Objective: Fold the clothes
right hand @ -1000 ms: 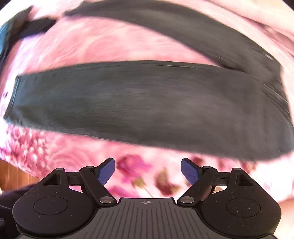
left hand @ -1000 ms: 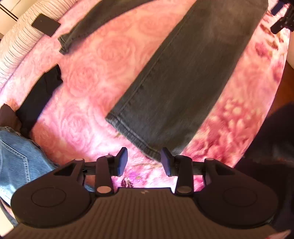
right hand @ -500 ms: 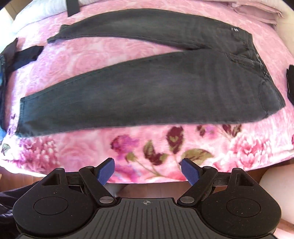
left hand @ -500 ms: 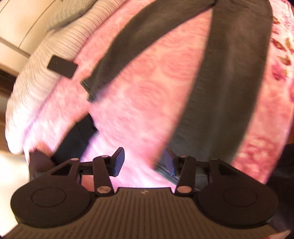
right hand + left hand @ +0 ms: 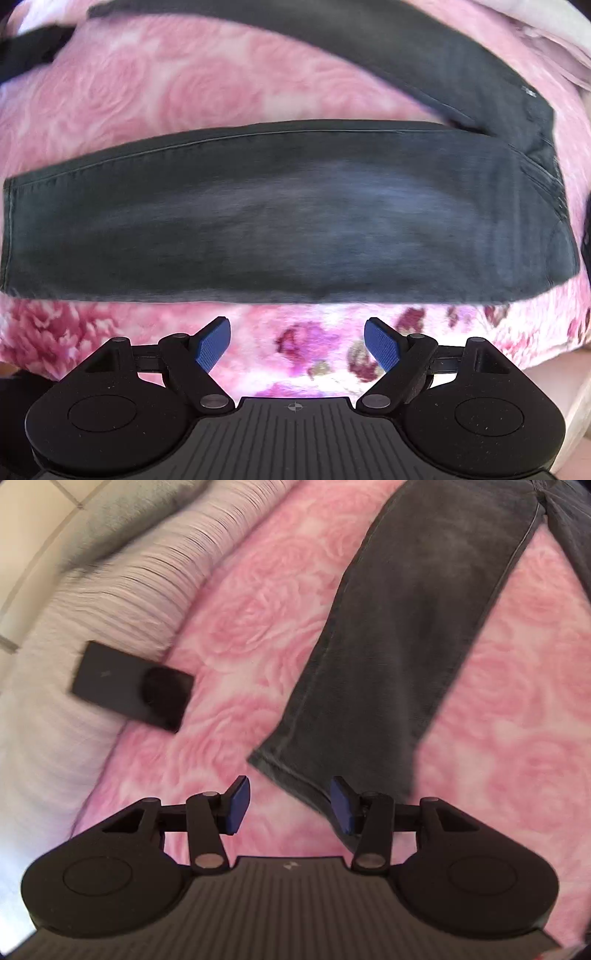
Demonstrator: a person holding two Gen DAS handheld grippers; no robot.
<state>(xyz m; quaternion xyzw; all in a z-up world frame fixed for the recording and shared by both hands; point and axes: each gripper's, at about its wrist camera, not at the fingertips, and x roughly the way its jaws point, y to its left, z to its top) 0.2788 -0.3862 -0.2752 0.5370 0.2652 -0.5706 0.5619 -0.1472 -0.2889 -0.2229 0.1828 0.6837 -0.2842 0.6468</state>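
Observation:
Dark grey jeans (image 5: 295, 221) lie spread flat on a pink rose-print blanket (image 5: 184, 85), legs apart. In the left wrist view, the hem of the far leg (image 5: 388, 664) sits just ahead of my left gripper (image 5: 288, 805), which is open and empty, its right fingertip (image 5: 341, 805) close over the hem. In the right wrist view, the near leg runs across the frame, with the far leg (image 5: 369, 29) behind it. My right gripper (image 5: 297, 345) is open and empty, just short of the near leg's lower edge.
A flat black rectangular object (image 5: 133, 686) lies at the blanket's edge on a white ribbed cover (image 5: 92, 609). A dark garment (image 5: 26, 59) lies at the far left of the right wrist view. The blanket's flowered border (image 5: 332, 350) hangs at the bed's front edge.
My left gripper has moved from the near leg's hem across the blanket to the far leg's hem. My right gripper pulled back, then moved in close to the near leg again.

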